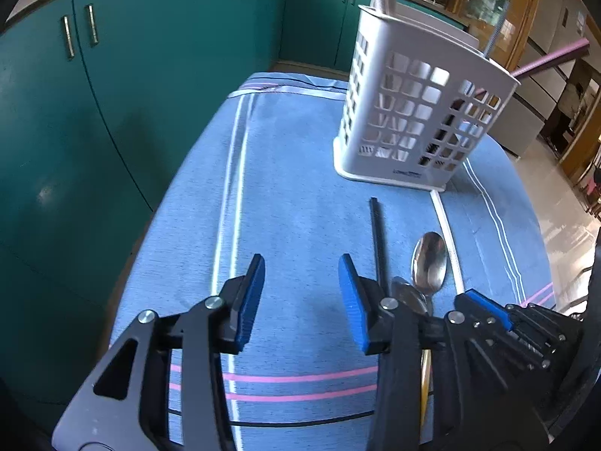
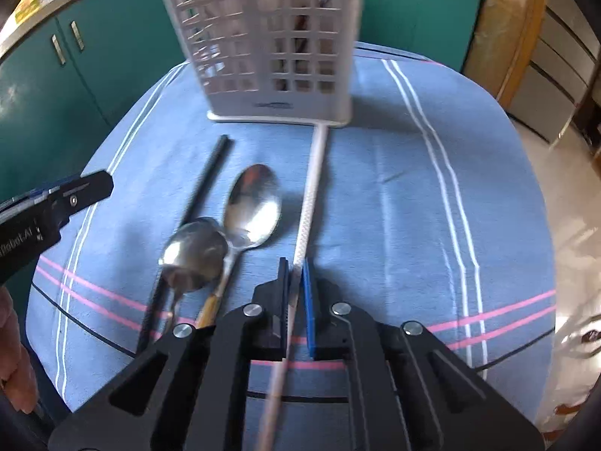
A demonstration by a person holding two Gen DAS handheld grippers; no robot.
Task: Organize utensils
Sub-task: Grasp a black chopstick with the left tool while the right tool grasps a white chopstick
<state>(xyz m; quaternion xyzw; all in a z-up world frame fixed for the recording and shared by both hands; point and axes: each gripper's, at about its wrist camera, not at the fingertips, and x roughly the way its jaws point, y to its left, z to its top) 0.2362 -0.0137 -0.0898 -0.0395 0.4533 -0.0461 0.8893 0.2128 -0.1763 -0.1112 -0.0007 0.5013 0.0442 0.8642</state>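
Note:
A white slotted utensil holder (image 1: 409, 112) stands on the blue striped cloth (image 1: 300, 206); it also shows in the right wrist view (image 2: 270, 45), with utensils standing in it. A white chopstick (image 2: 310, 203) lies on the cloth, its far end at the holder's base. My right gripper (image 2: 296, 274) is shut on the white chopstick. Left of it lie two metal spoons, a larger one (image 2: 253, 206) and a smaller one (image 2: 195, 251), and a black chopstick (image 2: 204, 191). My left gripper (image 1: 300, 274) is open and empty, left of the black chopstick (image 1: 377, 236) and the spoons (image 1: 428, 259).
Teal cabinets (image 1: 112, 112) run along the left and back. The table's cloth-covered edge drops off at left and right. Shiny floor (image 1: 563, 225) lies to the right. A pink-handled utensil (image 1: 552, 58) sticks out of the holder.

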